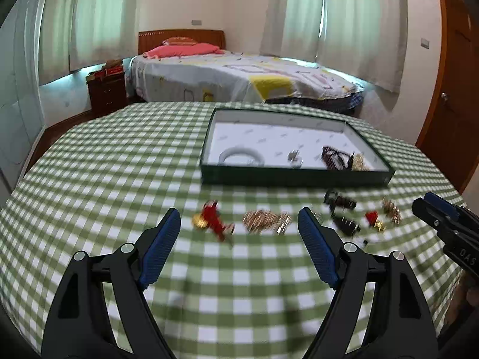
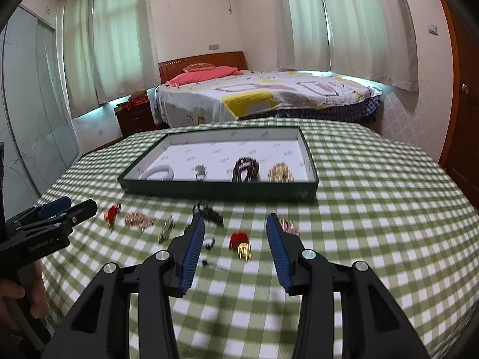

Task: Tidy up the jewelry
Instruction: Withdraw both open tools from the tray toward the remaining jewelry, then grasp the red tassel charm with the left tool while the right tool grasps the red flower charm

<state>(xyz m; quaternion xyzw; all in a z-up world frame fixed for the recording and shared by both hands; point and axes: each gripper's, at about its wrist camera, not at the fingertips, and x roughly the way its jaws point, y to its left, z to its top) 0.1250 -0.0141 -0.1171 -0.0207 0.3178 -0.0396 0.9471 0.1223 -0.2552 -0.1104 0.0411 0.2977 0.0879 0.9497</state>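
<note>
A dark green tray (image 1: 293, 178) (image 2: 209, 190) on the checked table holds a white bangle (image 1: 242, 156) (image 2: 158, 173), a silver piece (image 1: 295, 158), dark beads (image 2: 245, 170) and a gold chain (image 2: 280, 173). Loose jewelry lies in a row in front of it: a red-and-gold piece (image 1: 212, 220), a gold chain (image 1: 265, 221), dark pieces (image 1: 341, 202), and a red-and-gold earring (image 2: 241, 243). My left gripper (image 1: 239, 218) is open above the gold chain. My right gripper (image 2: 235, 224) is open, with the red-and-gold earring between its fingers, not touched.
The table has a green-and-white checked cloth (image 1: 119, 179). Beyond it stand a bed (image 1: 239, 74), a dark nightstand (image 1: 106, 92), curtained windows and a wooden door (image 1: 452, 89). Each gripper shows at the edge of the other's view.
</note>
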